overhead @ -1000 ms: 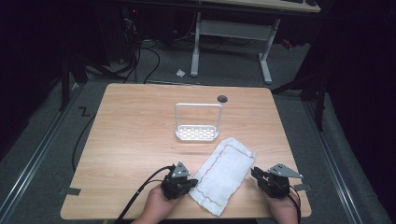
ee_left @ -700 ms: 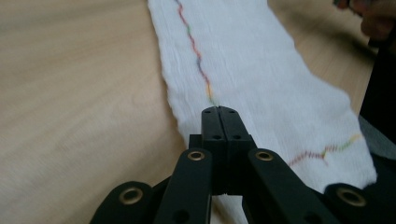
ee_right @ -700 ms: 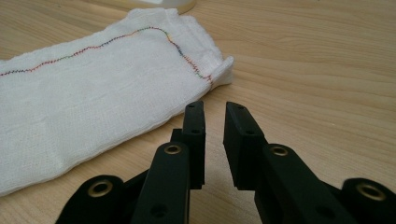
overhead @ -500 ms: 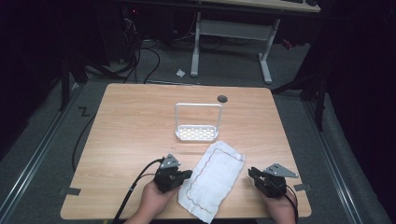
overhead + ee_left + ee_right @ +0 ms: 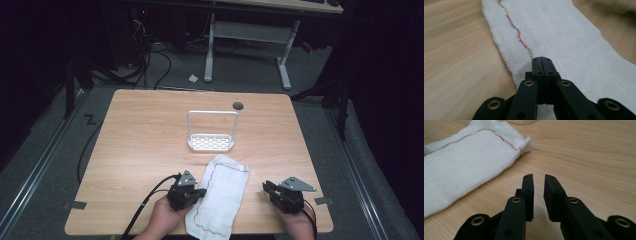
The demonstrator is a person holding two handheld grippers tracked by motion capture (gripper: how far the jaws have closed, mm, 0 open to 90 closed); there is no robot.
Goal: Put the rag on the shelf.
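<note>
Left gripper (image 5: 541, 59) pinching cloth (image 5: 564, 37) edge on bench (image 5: 140, 145); right gripper (image 5: 539, 178) hovering slightly spread, beside cloth.

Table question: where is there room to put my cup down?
The table is bare wood left of the white rack and right of it too. Behind the rack is free up to the dark hole. The near edge is crowded: the cloth, left claw and right claw.
</note>
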